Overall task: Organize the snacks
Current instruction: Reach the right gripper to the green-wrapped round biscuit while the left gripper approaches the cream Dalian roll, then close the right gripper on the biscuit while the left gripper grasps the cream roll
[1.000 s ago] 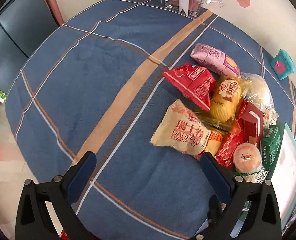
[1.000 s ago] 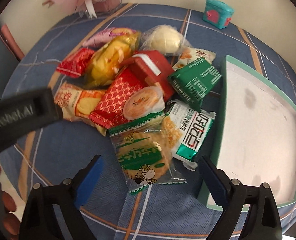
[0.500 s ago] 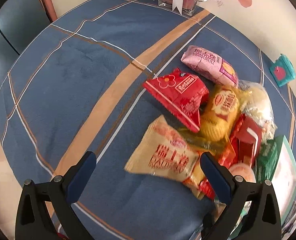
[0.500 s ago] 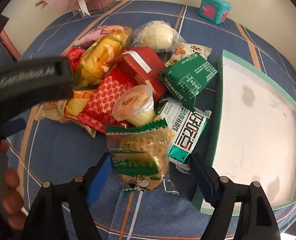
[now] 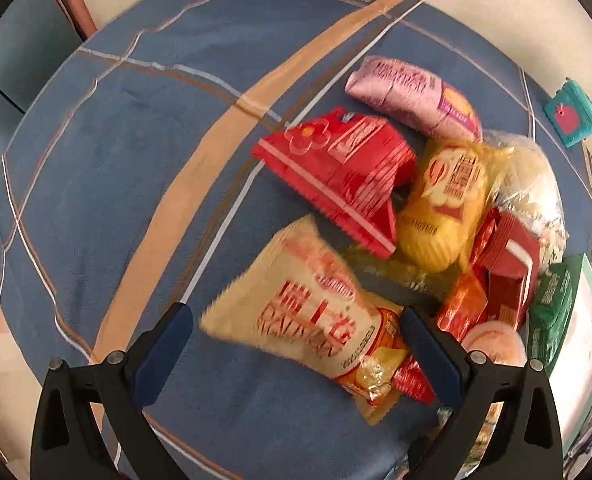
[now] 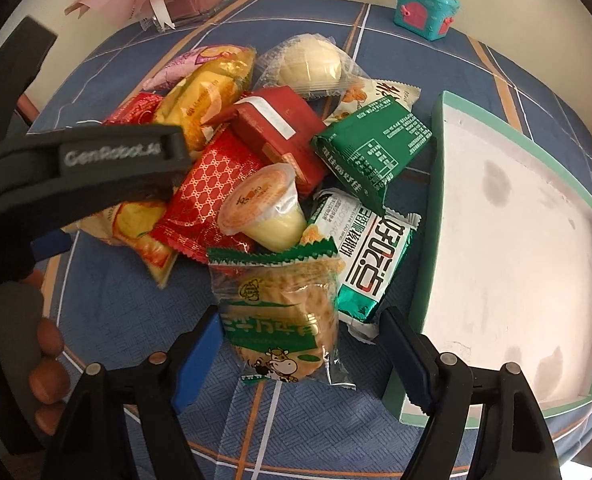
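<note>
Both grippers have closed in on the snack pile. Left gripper (image 5: 296,332) gapes, released, around the beige crinkled snack packet (image 5: 308,312); right gripper (image 6: 298,344) likewise straddles the clear green-trimmed biscuit packet (image 6: 280,320), left of the green-rimmed white tray (image 6: 508,256).

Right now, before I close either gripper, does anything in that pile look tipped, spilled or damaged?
One thing: the small clear jelly cup with the orange foil lid lies tipped on its side atop the red wrappers. Its lid looks sealed and nothing has spilled. The white tray with the teal rim holds no snacks.
</note>
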`<state>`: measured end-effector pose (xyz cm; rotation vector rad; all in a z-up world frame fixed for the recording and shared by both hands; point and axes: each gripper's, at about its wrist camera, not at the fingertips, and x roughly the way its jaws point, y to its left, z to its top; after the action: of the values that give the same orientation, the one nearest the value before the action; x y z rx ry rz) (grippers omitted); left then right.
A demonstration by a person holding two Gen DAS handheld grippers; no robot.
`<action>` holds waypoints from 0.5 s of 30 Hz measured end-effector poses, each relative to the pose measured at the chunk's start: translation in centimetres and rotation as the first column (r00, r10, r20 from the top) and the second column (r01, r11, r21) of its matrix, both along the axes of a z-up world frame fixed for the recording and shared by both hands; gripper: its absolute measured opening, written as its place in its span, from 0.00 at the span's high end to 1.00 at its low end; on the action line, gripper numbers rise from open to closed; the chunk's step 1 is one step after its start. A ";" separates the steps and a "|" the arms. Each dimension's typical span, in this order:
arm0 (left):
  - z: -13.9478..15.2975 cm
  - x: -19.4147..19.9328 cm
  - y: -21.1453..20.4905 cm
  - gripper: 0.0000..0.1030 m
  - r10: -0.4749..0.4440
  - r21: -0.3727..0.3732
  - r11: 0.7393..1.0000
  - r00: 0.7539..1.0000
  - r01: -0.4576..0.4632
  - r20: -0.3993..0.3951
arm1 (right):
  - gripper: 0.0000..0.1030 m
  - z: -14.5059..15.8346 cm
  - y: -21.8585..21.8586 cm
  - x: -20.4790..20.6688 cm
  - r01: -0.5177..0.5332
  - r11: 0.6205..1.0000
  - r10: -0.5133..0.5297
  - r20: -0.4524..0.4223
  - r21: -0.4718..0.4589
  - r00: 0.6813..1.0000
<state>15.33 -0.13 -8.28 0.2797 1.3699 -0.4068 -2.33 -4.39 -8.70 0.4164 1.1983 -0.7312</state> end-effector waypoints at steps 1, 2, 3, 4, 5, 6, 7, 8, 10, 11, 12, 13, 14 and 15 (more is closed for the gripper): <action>-0.1 0.3 0.3 0.00 0.007 0.000 1.000 1.000 -0.007 -0.016 | 0.21 0.0 0.0 -0.1 0.000 1.000 0.000 -0.001 0.001 1.000; -0.1 0.4 0.6 0.00 0.012 0.002 1.000 1.000 -0.012 -0.026 | 0.21 0.0 0.1 -0.1 0.000 1.000 0.000 -0.002 0.001 1.000; -0.2 0.6 0.9 0.00 0.017 0.004 1.000 0.999 -0.017 -0.032 | 0.21 0.0 0.1 -0.2 0.000 1.000 0.000 -0.004 0.002 1.000; -0.2 0.9 1.2 0.00 0.025 0.012 1.000 0.999 -0.024 -0.038 | 0.21 0.0 0.2 -0.2 0.001 1.000 -0.001 -0.005 0.003 1.000; -0.2 1.1 1.5 0.00 0.031 0.022 0.999 0.999 -0.030 -0.040 | 0.22 0.0 0.2 -0.3 0.000 1.000 0.000 -0.007 0.004 1.000; -0.2 1.4 1.8 0.00 0.037 0.029 0.999 0.999 -0.036 -0.040 | 0.24 0.0 0.3 -0.4 0.002 1.000 -0.001 -0.009 0.004 1.000; -0.2 1.6 2.2 0.00 0.047 0.037 0.998 0.998 -0.045 -0.041 | 0.26 0.0 0.4 -0.5 0.003 1.000 -0.003 -0.013 0.001 1.000; -0.3 1.9 2.8 0.00 0.061 0.042 0.997 0.997 -0.059 -0.042 | 0.29 0.0 0.4 -0.6 0.005 1.000 -0.005 -0.019 -0.001 1.000; -0.6 1.8 3.8 0.00 0.082 0.045 0.996 0.996 -0.080 -0.042 | 0.36 0.0 0.4 -0.9 0.009 1.000 -0.009 -0.022 0.003 1.000; -0.7 2.0 4.0 0.00 0.086 0.046 0.995 0.995 -0.085 -0.041 | 0.41 0.0 0.4 -1.0 0.012 1.000 -0.012 -0.021 0.007 1.000; -0.7 2.2 4.1 0.00 0.083 0.048 0.995 0.996 -0.082 -0.036 | 0.43 0.0 0.3 -1.2 0.015 1.000 -0.015 -0.019 0.012 1.000; -0.8 2.3 4.1 0.00 0.076 0.052 0.996 0.997 -0.074 -0.030 | 0.44 0.1 0.2 -1.4 0.017 1.000 -0.017 -0.014 0.018 1.000; -0.5 2.1 4.2 0.03 0.066 0.053 0.996 0.998 -0.065 -0.021 | 0.45 0.1 0.1 -1.4 0.017 1.000 -0.017 -0.012 0.022 1.000; -0.3 2.0 4.0 0.06 0.050 0.048 0.998 0.999 -0.049 -0.013 | 0.46 0.2 0.1 -1.5 0.017 1.000 -0.017 -0.010 0.024 1.000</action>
<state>17.33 3.84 -8.59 0.2819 1.3994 -0.3362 -3.88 -4.25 -8.52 0.4443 1.2149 -0.7345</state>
